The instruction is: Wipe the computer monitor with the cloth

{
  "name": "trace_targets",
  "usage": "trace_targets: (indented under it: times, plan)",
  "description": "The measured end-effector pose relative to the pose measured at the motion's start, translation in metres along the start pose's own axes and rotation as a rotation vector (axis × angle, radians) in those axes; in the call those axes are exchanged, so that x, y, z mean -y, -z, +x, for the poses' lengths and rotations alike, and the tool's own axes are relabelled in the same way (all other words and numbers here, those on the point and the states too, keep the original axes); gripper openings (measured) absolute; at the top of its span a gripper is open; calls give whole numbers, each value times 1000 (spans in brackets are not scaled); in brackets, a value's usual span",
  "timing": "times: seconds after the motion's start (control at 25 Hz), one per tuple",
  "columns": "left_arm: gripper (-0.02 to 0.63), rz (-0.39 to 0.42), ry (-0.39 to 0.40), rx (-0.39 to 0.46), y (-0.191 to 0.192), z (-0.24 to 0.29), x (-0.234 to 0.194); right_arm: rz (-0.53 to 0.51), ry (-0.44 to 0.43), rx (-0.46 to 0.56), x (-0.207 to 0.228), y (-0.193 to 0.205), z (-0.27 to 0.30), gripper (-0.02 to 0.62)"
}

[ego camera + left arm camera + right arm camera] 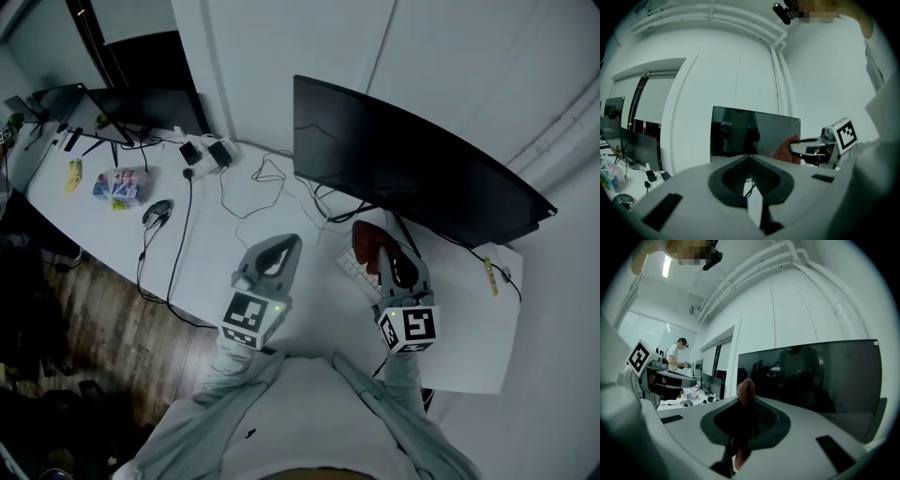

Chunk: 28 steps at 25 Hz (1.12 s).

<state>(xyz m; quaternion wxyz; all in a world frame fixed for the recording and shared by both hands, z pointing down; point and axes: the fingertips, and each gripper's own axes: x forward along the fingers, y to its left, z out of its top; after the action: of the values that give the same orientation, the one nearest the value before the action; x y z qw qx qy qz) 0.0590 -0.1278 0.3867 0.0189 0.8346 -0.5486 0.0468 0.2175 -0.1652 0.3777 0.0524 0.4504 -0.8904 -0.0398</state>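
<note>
Against the monitor (pixel 403 159), the red cloth (pixel 745 391) clamped in the right gripper (pixel 380 255) should be pressed flat, the left gripper (pixel 284 251) kept closed, empty.

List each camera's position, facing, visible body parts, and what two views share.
Head view: on the head, looking down at desk and monitor; sleeves, left gripper, right gripper show.
Left gripper view: on that gripper, facing the monitor; its shut jaws.
Right gripper view: same; jaws grip the red cloth.
All share monitor, red cloth.
</note>
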Motion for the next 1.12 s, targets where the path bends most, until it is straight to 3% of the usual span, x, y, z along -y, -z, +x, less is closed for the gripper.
trace_targets:
  times: [0.32,0.56,0.84,1.12]
  plan:
    - [21,-3,6,-5,-3,-2,-32,-48,-30,43,-26,-29,54,38]
    - [21,-1,17,1,-12,3,-59,-134,-22,133,-43,-79,112,38]
    - [21,-1,28,8,-23,12,-92,-333,-28,195,-71,-135,182,38]
    - [21,5,45,5,-26,17,-117,-598,58,217,-87,-169,228,38]
